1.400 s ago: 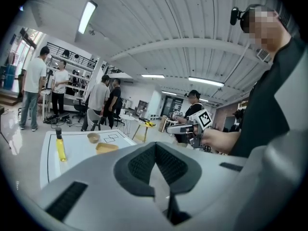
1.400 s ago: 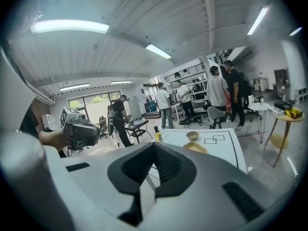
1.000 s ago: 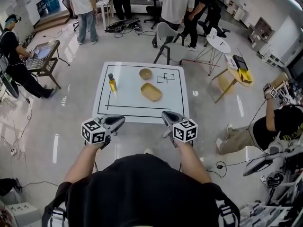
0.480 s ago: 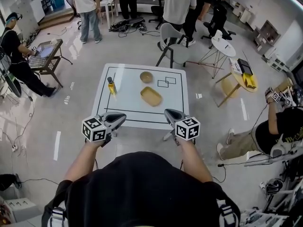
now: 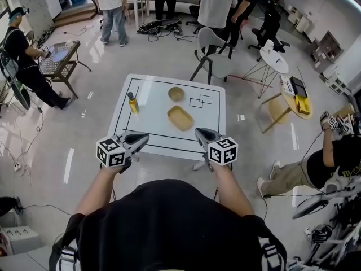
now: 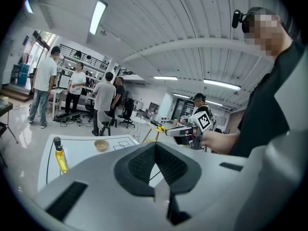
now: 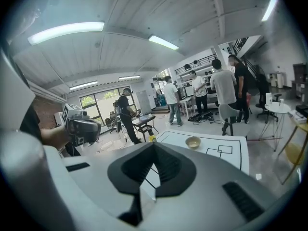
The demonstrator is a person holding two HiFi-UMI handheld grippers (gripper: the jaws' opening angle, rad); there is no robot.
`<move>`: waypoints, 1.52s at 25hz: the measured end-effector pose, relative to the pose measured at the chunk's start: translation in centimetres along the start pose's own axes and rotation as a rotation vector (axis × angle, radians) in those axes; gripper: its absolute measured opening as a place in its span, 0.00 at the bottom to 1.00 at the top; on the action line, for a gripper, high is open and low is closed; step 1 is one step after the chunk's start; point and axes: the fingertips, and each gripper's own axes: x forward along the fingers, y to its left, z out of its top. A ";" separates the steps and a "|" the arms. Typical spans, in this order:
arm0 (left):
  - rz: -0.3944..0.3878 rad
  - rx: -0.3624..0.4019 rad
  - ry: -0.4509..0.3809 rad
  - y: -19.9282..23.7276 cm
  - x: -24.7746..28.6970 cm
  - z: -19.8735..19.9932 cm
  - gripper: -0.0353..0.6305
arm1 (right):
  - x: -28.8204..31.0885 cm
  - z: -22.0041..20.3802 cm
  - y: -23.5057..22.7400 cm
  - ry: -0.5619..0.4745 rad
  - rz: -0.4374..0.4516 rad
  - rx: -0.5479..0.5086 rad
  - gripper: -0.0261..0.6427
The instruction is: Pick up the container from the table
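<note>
On table (image 5: 148, 126), container (image 5: 180, 118) beyond right gripper (image 5: 199, 132), apart.

Lost from both gripper views, though plain from the head view: container (image 5: 180, 118). Nearly covered in the right gripper view, seemingly just a yellow sliver showing: bottle (image 7: 152, 138).

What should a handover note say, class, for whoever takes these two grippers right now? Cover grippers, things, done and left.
Left gripper: shut, empty, by the table's near edge.
Right gripper: shut, empty, by the same edge.
Container: mid-table, beyond both grippers, untouched. Bowl behind it; bottle upright to its left.
Done: nothing yet.
Left: open a gripper, reach the container, grip it, lift it.
</note>
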 end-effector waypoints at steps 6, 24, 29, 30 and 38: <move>0.016 0.002 0.008 0.4 1.9 0.4 0.06 | 0.8 0.2 -1.9 0.008 0.030 -0.004 0.05; 0.044 -0.023 -0.022 1.5 5.6 1.4 0.06 | 1.0 1.0 -5.9 0.017 0.053 -0.014 0.05; 0.042 -0.030 -0.019 1.4 5.6 1.4 0.06 | 1.1 0.8 -5.9 0.028 0.053 -0.010 0.05; 0.041 -0.034 -0.016 1.5 5.7 1.2 0.06 | 1.2 0.7 -5.8 0.030 0.054 -0.012 0.05; 0.003 -0.026 -0.013 2.5 7.3 1.7 0.06 | 1.3 0.8 -7.2 0.031 0.023 -0.008 0.05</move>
